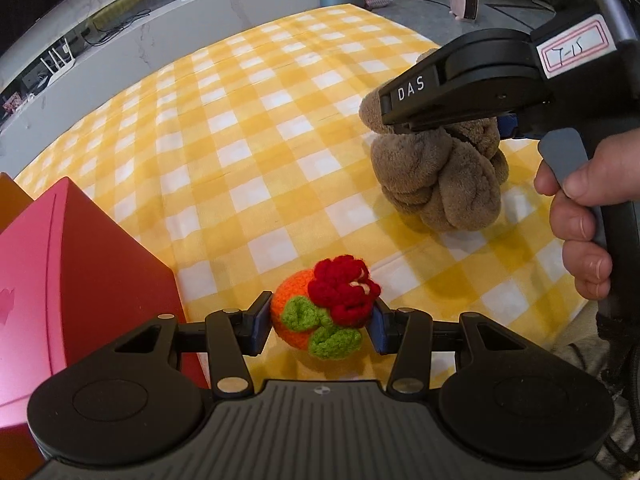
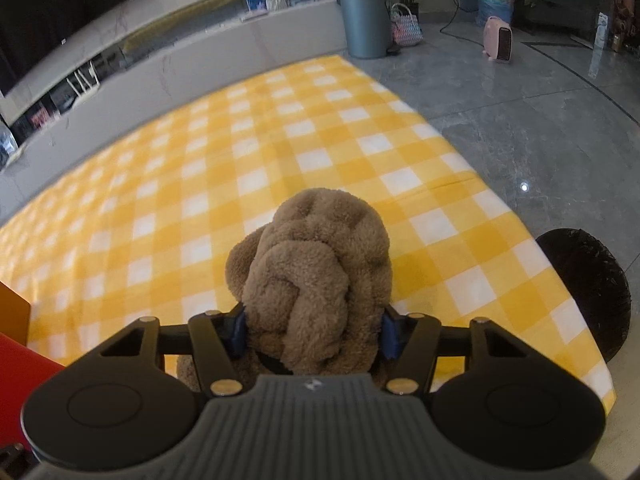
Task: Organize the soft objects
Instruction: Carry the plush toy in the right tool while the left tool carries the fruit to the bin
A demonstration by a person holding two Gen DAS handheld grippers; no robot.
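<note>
A: Setting: a living room with grey stone floor, a long low ledge along the wall, a bin and a small pink heater at the back. Work surface is a table under a yellow-and-white checked cloth [image 1: 248,128].

B: Tool state?

A: The left gripper [image 1: 318,322] has its blue pads against both sides of a crocheted orange ball [image 1: 298,320] with a red flower and green leaves; the ball sits low, at or just above the cloth. The right gripper [image 2: 312,330] is clamped on a brown knotted plush [image 2: 316,272]; its pads sink into the pile on either side. In the left wrist view the plush bottom appears to rest on the cloth, the gripper biting its top, a hand on the trigger.

B: Containers?

A: A pink-red box [image 1: 80,264] stands at the near left edge, just beside the ball, with an orange edge behind it. Only the outer walls show; the contents cannot be told.

B: Progress?

A: Judged early to mid. Both soft items are gripped but neither is in a container. Remaining: carry each across and release, presumably into the boxes.
</note>
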